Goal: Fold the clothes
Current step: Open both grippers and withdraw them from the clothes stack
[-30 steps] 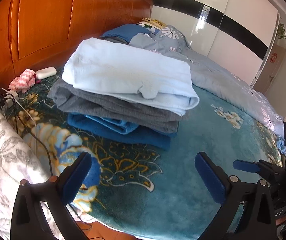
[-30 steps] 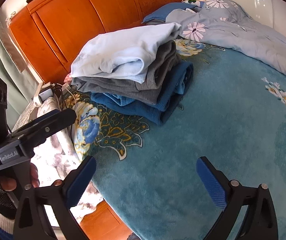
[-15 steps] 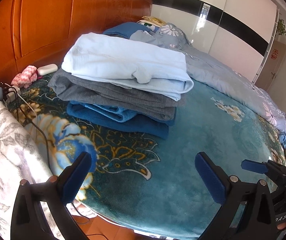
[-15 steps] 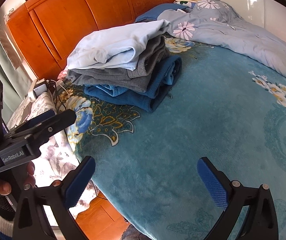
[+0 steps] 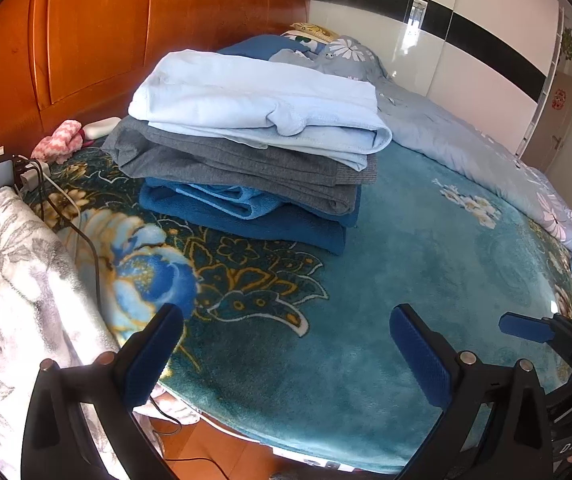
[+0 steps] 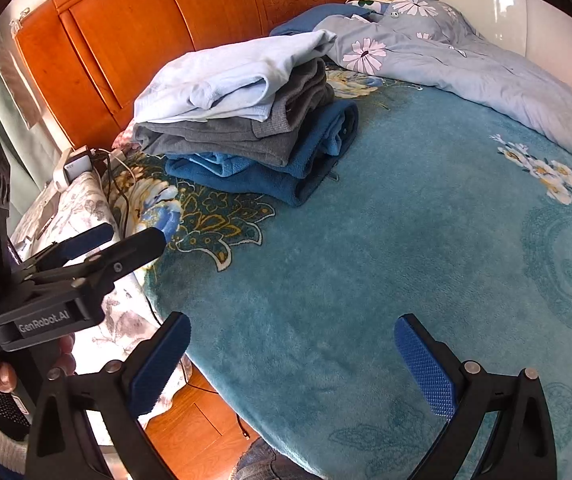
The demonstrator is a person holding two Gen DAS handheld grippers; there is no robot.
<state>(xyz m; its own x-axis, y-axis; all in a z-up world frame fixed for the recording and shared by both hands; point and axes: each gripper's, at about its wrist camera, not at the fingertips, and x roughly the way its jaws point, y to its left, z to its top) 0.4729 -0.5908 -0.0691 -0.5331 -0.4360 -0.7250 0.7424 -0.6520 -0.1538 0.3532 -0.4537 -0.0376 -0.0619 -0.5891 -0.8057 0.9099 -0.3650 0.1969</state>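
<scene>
Your left gripper [image 5: 286, 344] has its fingers [image 5: 154, 354] spread wide with nothing between them, hanging over the near edge of the teal blanket [image 5: 426, 240]. Your right gripper [image 6: 292, 354] is the same: fingers [image 6: 424, 362] apart, empty, above bare blanket close to the bed's edge. Between both grippers and the stack of folded clothes [image 5: 254, 148] lies a broad stretch of unoccupied blanket, open for moving.

The stack holds three garments: a pale blue one [image 5: 254, 96] on top, a grey one [image 5: 230, 160] in the middle, a dark blue one [image 5: 254, 216] at the bottom. It sits near the wooden headboard [image 5: 126, 28], well apart from both grippers. To its right a floral quilt [image 6: 466, 64] is bunched along the far side of the bed.

In the right wrist view your left gripper shows at the left edge, tilted upward and pointing toward the stack, with your hand [image 6: 4, 376] wrapped round its handle. Beside the bed's left edge a floral cloth [image 5: 10, 280] hangs, cables [image 5: 86, 240] trailing over it.
</scene>
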